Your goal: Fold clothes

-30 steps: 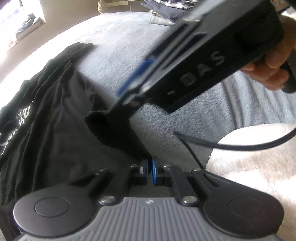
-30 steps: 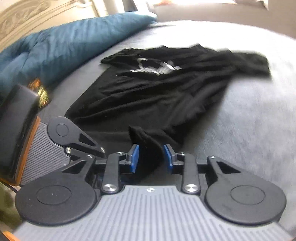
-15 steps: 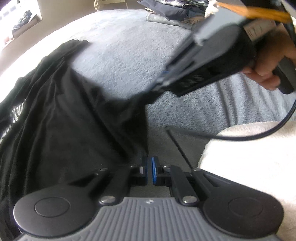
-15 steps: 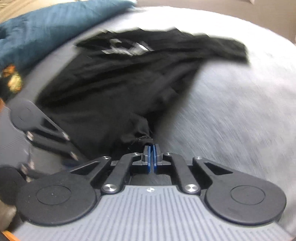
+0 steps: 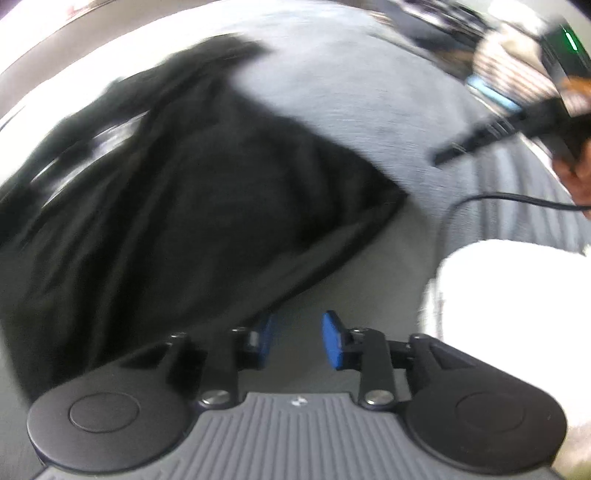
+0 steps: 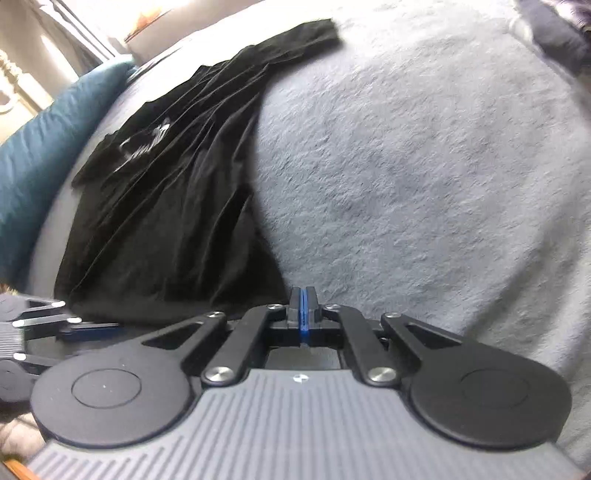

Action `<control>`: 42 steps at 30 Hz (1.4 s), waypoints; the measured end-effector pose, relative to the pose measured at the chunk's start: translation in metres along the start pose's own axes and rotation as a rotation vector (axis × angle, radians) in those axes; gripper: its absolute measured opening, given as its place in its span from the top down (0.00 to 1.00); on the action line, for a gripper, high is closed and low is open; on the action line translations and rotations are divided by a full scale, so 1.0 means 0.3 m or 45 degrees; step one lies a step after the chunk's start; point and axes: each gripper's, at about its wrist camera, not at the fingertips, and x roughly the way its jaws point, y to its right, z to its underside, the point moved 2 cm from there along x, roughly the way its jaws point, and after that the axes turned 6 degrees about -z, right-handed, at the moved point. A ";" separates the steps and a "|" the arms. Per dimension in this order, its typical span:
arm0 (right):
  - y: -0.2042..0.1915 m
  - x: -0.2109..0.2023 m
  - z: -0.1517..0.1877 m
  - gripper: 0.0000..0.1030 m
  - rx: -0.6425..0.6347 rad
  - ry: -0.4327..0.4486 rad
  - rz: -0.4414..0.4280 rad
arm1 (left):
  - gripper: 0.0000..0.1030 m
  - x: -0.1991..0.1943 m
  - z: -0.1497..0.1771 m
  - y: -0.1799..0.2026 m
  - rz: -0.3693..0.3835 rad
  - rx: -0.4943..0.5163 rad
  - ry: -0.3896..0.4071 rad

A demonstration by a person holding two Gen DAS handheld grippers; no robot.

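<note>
A black T-shirt point(image 5: 177, 206) with a white print lies on a grey blanket point(image 5: 351, 96); the left wrist view is blurred. My left gripper point(image 5: 297, 341) is open and empty, with the shirt's hem just ahead of its left pad. In the right wrist view the same shirt point(image 6: 177, 192) is stretched out lengthwise on the blanket point(image 6: 424, 166). My right gripper point(image 6: 303, 308) is shut, its pads pressed together at the shirt's near corner; whether cloth is pinched between them cannot be told. The right gripper's body point(image 5: 517, 110) shows at the upper right of the left wrist view.
A teal pillow point(image 6: 40, 147) lies left of the shirt. A white fluffy cloth point(image 5: 517, 302) lies right of my left gripper, with a black cable point(image 5: 498, 197) above it. Dark folded clothes point(image 6: 557, 33) sit at the far right. The left gripper's body point(image 6: 33, 332) shows at lower left.
My left gripper has opened and let go of the shirt's hem. My right gripper, which shut on the hem half a second ago, has pulled it to the right, spreading the shirt.
</note>
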 end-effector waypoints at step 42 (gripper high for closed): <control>0.049 0.206 -0.081 0.99 0.701 -0.209 -0.231 | 0.98 -0.093 0.462 -0.730 0.058 -1.134 -0.131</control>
